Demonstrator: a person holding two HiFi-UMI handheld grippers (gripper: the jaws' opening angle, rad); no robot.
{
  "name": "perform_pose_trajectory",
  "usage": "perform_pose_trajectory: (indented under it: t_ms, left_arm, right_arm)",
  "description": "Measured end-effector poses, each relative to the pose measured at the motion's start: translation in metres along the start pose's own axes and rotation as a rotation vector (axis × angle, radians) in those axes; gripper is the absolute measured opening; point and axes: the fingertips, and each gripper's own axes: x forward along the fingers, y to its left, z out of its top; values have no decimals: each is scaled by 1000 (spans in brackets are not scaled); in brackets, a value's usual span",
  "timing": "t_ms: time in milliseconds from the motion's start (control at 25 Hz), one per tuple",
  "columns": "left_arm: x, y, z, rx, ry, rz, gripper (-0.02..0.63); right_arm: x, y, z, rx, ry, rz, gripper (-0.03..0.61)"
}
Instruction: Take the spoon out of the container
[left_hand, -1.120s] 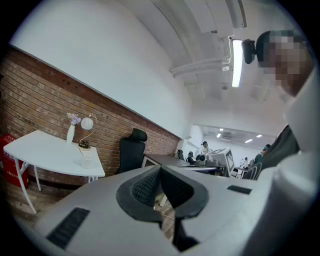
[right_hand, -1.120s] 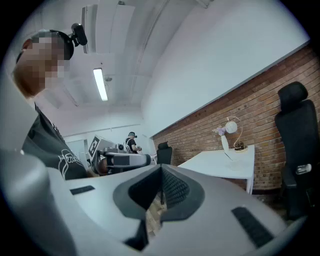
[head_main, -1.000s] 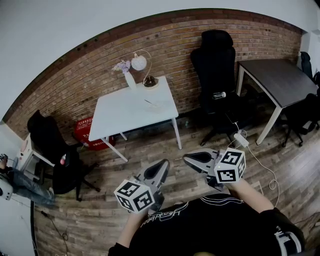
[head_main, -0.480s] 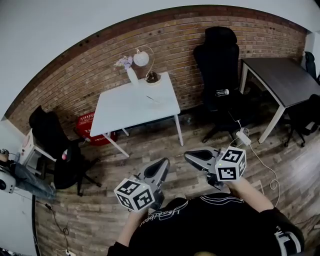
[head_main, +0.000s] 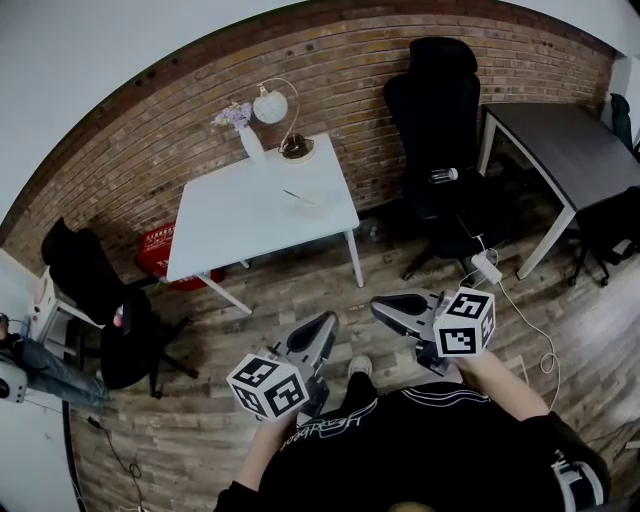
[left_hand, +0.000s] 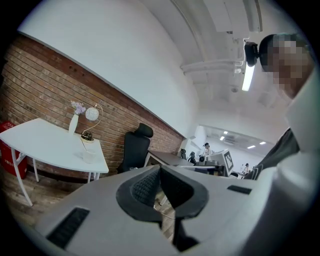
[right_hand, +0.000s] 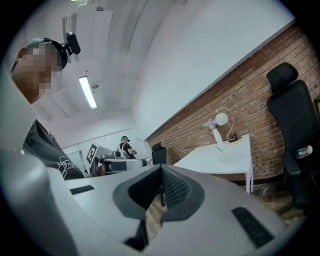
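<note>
A small clear container (head_main: 311, 205) stands on the white table (head_main: 250, 225) by the brick wall, with a thin spoon (head_main: 293, 196) leaning out of it to the left. Both grippers are held close to my body, well short of the table. My left gripper (head_main: 326, 323) is shut with nothing between its fingers; in its own view the left gripper (left_hand: 160, 171) points toward the table (left_hand: 45, 144) and the container (left_hand: 89, 156). My right gripper (head_main: 384, 305) is also shut and holds nothing; past the right gripper (right_hand: 161, 174) the container (right_hand: 228, 159) shows far off.
A white vase (head_main: 247, 143) and a globe lamp (head_main: 271, 105) stand at the table's far edge. A black office chair (head_main: 438, 115) and a dark table (head_main: 562, 150) are to the right, another black chair (head_main: 100, 300) and a red crate (head_main: 160, 252) to the left. A cable and adapter (head_main: 484, 268) lie on the wooden floor.
The view has shifted so the table sits slightly further left and a shoe shows below the grippers. Both grippers stay shut and keep their place before my body.
</note>
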Motion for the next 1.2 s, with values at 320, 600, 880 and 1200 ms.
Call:
perform_pose_trajectory:
  t_ms: [320,600,880,1200]
  left_arm:
    - [59,103,42,-63,41,-28,8]
    - [98,186,95,-29,44,-88,8]
    - [119,255,125,-28,30,-90,8]
    - [148,293,124,-51,62,-85,8]
  right_arm:
    - [66,-95,35,53,13,-62,-3]
    - [130,-167,71,75,18,-126,-3]
    - [170,-216,97,71,-14,-176,-3]
    - [184,-256,93,116,-20,-214,-3]
